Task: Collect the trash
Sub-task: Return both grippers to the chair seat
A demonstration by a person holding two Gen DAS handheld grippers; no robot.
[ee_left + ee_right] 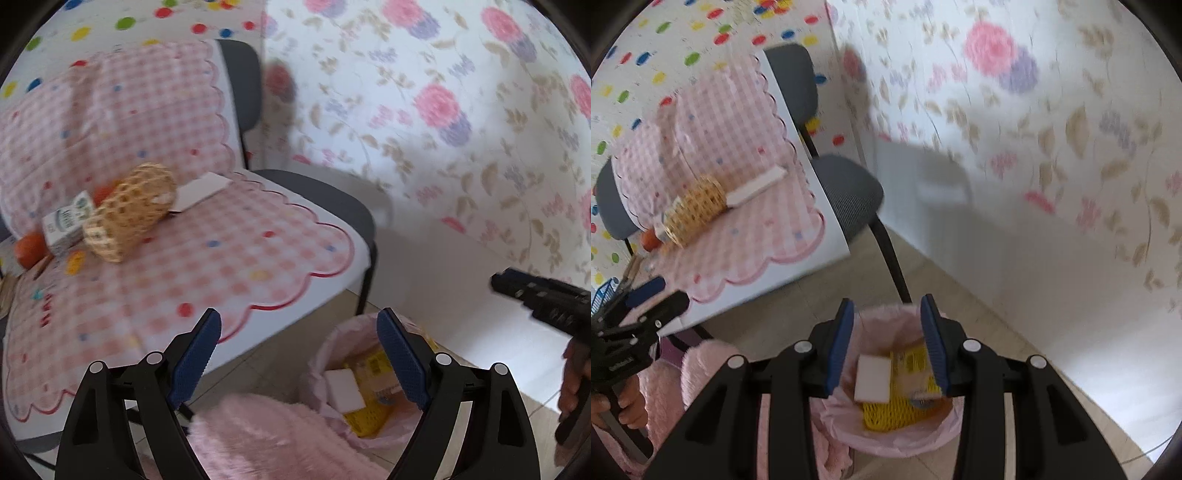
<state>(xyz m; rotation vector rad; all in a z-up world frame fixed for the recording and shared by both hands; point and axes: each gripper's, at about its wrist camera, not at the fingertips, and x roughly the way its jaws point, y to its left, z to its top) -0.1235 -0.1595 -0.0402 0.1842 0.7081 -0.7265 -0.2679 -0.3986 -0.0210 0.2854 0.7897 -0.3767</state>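
My right gripper (887, 302) hangs open right over a pink-lined trash bin (886, 445) on the floor, with nothing between its blue pads. In the bin lie a white block (873, 378) and yellow netted packaging (886, 419). My left gripper (298, 317) is wide open and holds nothing. It sits between the chair's front edge and the bin (317, 358). On the chair's pink checked cloth (229, 258) lie a tipped wicker basket (129, 214), a milk carton (66, 221), a flat white box (201, 192), an orange fruit (31, 249) and a small yellow scrap (75, 260).
The grey chair (849, 192) stands against a floral wall (1034, 147), with a dotted wall behind it. Pink fluffy fabric (258, 435) lies low between the grippers. A hand (628, 406) holds the left gripper's handle. The floor is beige tile (1015, 350).
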